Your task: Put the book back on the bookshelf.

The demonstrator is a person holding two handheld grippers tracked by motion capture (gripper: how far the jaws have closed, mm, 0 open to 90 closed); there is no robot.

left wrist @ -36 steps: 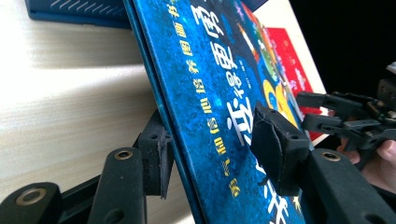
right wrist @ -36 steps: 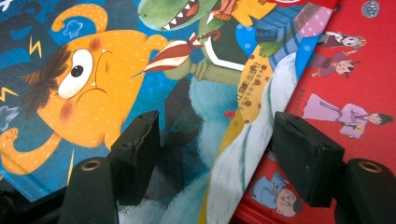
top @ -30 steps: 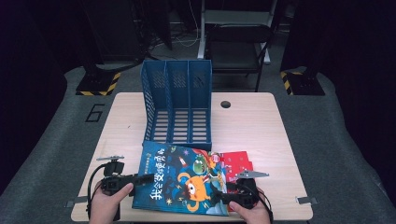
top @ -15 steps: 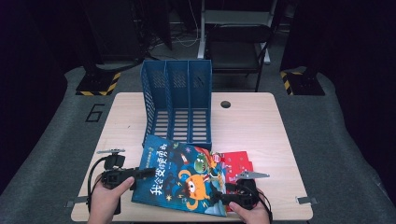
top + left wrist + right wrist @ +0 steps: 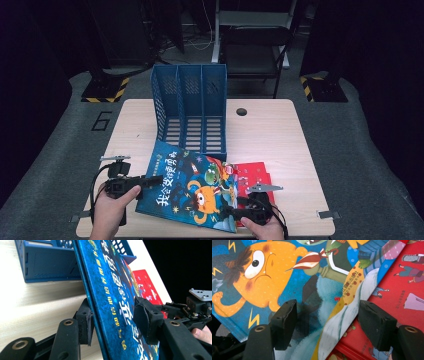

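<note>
Book lifted off near table edge, pinched in left gripper, right gripper spread wide above it; rack beyond not yet filled, red book left lying

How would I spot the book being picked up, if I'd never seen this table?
Start at the blue file rack standing on the wooden table. In front of it lie two books; take the blue book, with an orange monster and yellow lettering. It overlaps the red book, and the left gripper clamps its edge.
</note>
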